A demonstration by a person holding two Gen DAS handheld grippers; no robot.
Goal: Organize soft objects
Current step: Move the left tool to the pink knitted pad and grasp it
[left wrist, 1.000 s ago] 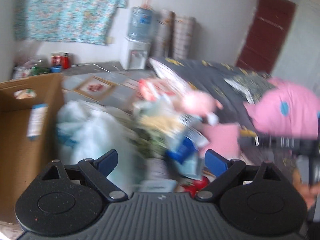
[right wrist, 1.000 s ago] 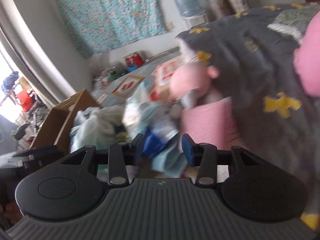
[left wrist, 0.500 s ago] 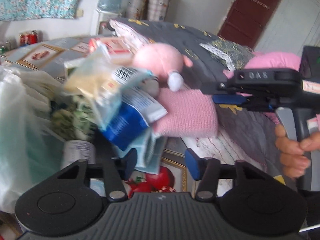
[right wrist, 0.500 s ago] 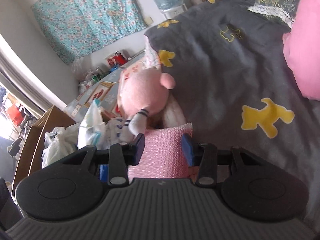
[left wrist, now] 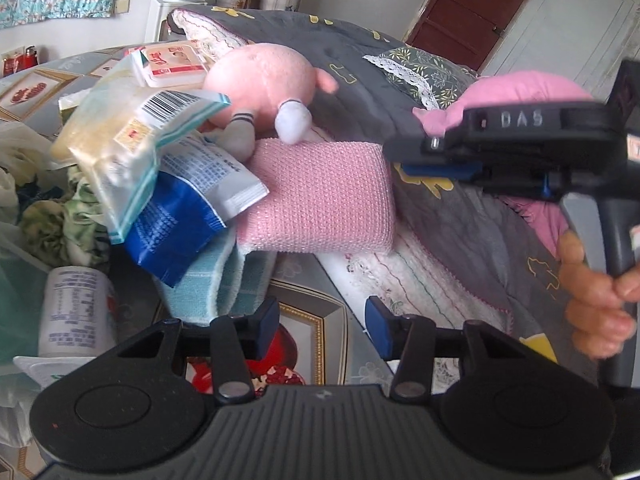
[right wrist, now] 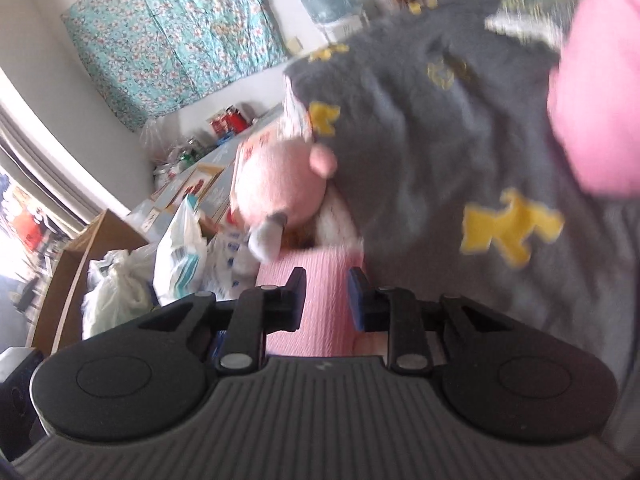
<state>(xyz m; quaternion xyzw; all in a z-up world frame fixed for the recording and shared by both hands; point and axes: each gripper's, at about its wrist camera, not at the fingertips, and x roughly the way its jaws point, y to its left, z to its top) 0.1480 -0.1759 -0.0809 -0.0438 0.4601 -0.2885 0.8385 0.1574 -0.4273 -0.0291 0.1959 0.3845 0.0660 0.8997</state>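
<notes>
Closing over the pink sponge (right wrist: 316, 280), the right hand-held gripper (right wrist: 326, 300) had its jaws narrowing with the sponge's near edge between them, not yet visibly pinched; a clean lift would call for a bite deep enough to clear the plush pig (left wrist: 264, 80) whose foot rested on the sponge's far edge. The left hand-held gripper (left wrist: 322, 324) hovered part open and empty above the table (left wrist: 304, 312). Packets (left wrist: 160, 148) overlapped the sponge's left side, and the grey quilt (left wrist: 460, 224) crowded its right.
</notes>
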